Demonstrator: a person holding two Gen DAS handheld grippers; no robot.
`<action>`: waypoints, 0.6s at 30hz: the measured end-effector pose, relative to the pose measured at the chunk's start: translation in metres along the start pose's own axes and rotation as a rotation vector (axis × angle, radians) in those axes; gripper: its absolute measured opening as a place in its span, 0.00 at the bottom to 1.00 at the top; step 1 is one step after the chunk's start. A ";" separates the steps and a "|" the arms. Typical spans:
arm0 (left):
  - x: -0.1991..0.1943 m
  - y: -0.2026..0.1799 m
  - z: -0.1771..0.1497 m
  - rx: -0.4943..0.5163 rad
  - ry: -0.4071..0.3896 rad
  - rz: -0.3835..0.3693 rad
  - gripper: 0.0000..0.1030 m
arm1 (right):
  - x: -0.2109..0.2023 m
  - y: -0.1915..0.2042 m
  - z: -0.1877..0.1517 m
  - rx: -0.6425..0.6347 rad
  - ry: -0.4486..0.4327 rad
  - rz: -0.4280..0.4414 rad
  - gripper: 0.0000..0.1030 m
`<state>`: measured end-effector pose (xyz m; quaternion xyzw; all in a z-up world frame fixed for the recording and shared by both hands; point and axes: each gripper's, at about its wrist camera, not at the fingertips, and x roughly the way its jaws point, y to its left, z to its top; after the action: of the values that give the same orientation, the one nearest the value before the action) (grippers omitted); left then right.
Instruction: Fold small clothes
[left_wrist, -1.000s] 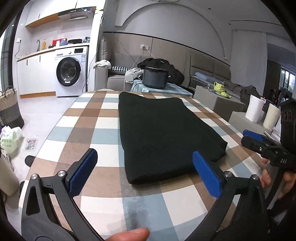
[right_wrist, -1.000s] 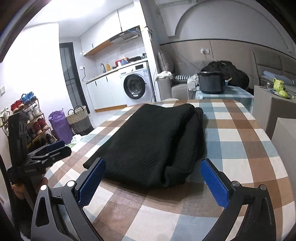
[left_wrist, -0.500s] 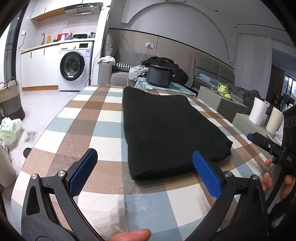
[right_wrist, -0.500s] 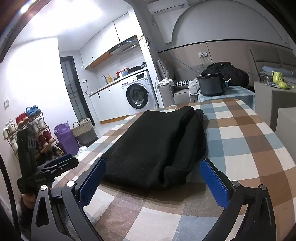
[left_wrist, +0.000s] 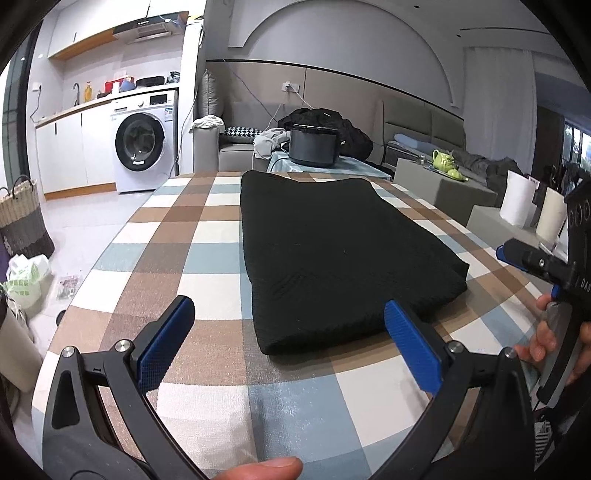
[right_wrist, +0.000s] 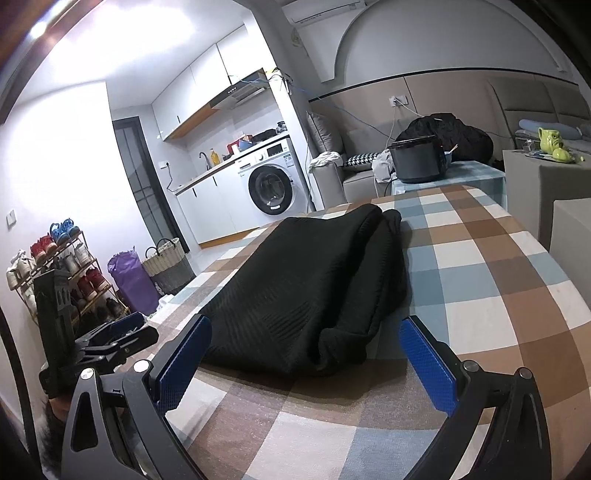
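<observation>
A black knit garment (left_wrist: 332, 251) lies folded in a long rectangle on the checked tablecloth (left_wrist: 177, 258). It also shows in the right wrist view (right_wrist: 306, 288), with a bunched fold at its near right corner. My left gripper (left_wrist: 288, 332) is open and empty, just short of the garment's near edge. My right gripper (right_wrist: 306, 350) is open and empty, its blue pads either side of the near corner. Each gripper shows in the other's view: the right one (left_wrist: 524, 258) at the table's right edge, the left one (right_wrist: 118, 336) at the left.
A dark pot (left_wrist: 314, 144) stands on a small table beyond the far end. A washing machine (left_wrist: 144, 144), a woven basket (left_wrist: 22, 218) and floor clutter lie left. Grey blocks (left_wrist: 443, 188) and white rolls (left_wrist: 517, 203) stand right. A shoe rack (right_wrist: 55, 266) is far left.
Both grippers have dropped lower and tilted up slightly, so the garment looks flatter and more of the room shows. Both stay open. The garment has not moved.
</observation>
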<state>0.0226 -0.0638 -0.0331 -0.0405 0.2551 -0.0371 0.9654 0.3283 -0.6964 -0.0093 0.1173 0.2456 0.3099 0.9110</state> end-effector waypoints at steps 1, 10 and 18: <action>0.000 0.000 0.000 0.001 0.000 -0.001 0.99 | 0.000 0.000 0.000 0.003 0.001 0.003 1.00; 0.000 -0.003 -0.001 -0.005 0.004 -0.005 0.99 | 0.000 0.001 0.000 -0.001 0.003 0.004 1.00; -0.001 -0.003 -0.002 -0.017 0.007 -0.011 0.99 | 0.001 0.001 0.000 0.000 0.003 0.006 1.00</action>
<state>0.0209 -0.0670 -0.0343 -0.0499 0.2587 -0.0404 0.9638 0.3285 -0.6956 -0.0093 0.1173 0.2465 0.3126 0.9098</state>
